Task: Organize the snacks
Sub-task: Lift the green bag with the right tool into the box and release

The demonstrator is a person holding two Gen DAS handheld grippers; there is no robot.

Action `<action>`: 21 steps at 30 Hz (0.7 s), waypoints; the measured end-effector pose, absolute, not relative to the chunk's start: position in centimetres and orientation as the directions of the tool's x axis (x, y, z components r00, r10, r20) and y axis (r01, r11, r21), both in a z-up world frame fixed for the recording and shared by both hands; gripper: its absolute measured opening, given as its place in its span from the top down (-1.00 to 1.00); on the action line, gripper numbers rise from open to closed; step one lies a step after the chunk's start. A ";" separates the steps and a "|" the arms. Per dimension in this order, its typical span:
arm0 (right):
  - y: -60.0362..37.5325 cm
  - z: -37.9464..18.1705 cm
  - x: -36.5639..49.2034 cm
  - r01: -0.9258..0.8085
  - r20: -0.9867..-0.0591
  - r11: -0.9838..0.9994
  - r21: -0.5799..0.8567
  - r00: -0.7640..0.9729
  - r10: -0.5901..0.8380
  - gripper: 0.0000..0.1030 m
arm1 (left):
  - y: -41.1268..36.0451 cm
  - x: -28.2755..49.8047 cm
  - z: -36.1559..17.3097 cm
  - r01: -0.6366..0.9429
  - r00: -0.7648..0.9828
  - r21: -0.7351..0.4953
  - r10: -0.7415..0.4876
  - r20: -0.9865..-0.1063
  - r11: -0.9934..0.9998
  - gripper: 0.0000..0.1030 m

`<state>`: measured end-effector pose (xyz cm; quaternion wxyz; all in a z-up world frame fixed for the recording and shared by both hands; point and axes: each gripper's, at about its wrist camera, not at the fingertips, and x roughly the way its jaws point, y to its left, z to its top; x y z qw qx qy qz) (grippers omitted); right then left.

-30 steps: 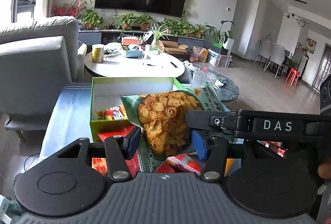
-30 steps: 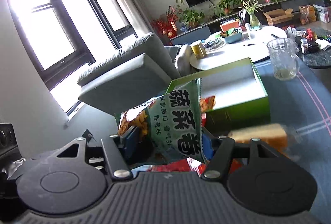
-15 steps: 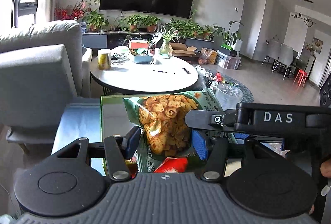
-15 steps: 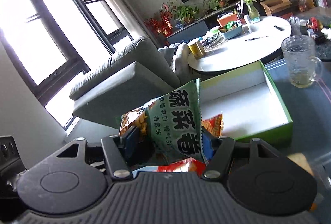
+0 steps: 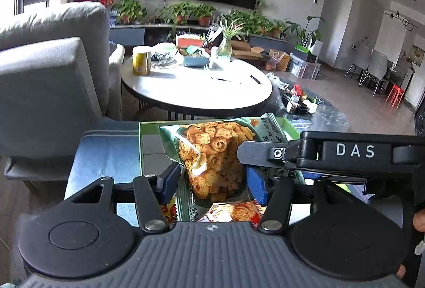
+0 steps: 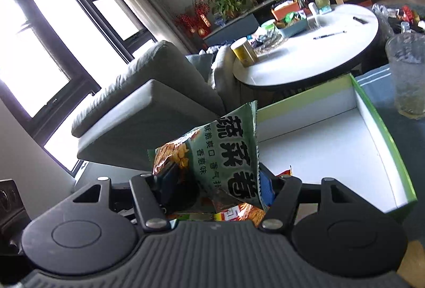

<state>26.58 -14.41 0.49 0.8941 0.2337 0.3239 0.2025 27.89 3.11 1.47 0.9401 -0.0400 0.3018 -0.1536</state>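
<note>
A green snack bag [image 5: 212, 155] printed with golden crisps hangs between both grippers. My left gripper [image 5: 212, 183] is shut on its lower part, blue pads pressing either side. The right gripper's black arm [image 5: 345, 152] reaches in from the right in the left wrist view, its tip against the bag. In the right wrist view the bag [image 6: 228, 155] shows its lettered side, with my right gripper [image 6: 217, 183] shut on it. Behind the bag lies an open green box [image 6: 382, 139] with a white inside. An orange-red packet [image 5: 233, 212] shows just below the bag.
The box rests on a blue striped cloth [image 5: 106, 152]. A glass mug [image 6: 406, 75] stands right of the box. Beyond are a round white table [image 5: 196, 88] with a yellow can [image 5: 141, 60], and a grey armchair [image 5: 47, 80] at left.
Both grippers have carried the bag forward over the box toward the round table. The red packets in the box have slipped out of sight under the bag. Both grips are unchanged.
</note>
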 end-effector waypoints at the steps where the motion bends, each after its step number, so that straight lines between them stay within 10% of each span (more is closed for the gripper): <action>1: -14.3 0.2 27.1 -0.206 -0.492 0.810 0.549 0.703 0.513 -0.23 | 3.2 28.3 1.2 0.262 0.766 -0.170 -0.312 -0.561 0.950 0.00; 21: -16.2 -0.9 28.4 -0.169 -0.517 0.829 0.533 0.711 0.478 -0.30 | 5.1 29.6 -1.8 0.163 0.727 -0.224 -0.270 -0.632 0.961 -0.01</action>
